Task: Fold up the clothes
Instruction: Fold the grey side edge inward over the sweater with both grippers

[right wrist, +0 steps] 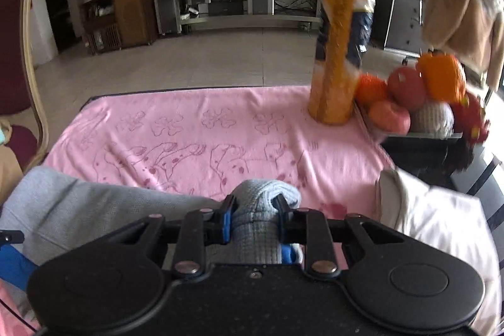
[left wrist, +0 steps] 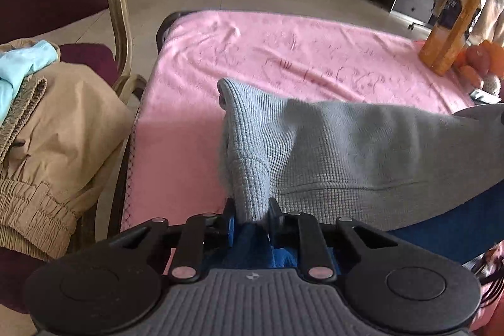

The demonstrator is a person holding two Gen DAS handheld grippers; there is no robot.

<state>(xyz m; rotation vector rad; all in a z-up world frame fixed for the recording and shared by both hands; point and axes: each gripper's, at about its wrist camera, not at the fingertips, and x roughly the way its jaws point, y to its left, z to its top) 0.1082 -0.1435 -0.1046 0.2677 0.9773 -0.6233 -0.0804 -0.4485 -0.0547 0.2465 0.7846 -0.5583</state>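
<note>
Left wrist view, left hand-held gripper (left wrist: 250, 214) clamped on grey waffle-knit garment (left wrist: 346, 147), right hand-held gripper (right wrist: 255, 210) pinching its bunched edge

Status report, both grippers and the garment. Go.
Left gripper shut on grey knit. Right gripper shut on its other bunched end. Knit slung between them over pink cloth. Bottle and fruit far right.

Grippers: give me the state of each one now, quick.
Left gripper: closed on the grey garment.
Right gripper: closed on a bunched part of the same grey garment.
</note>
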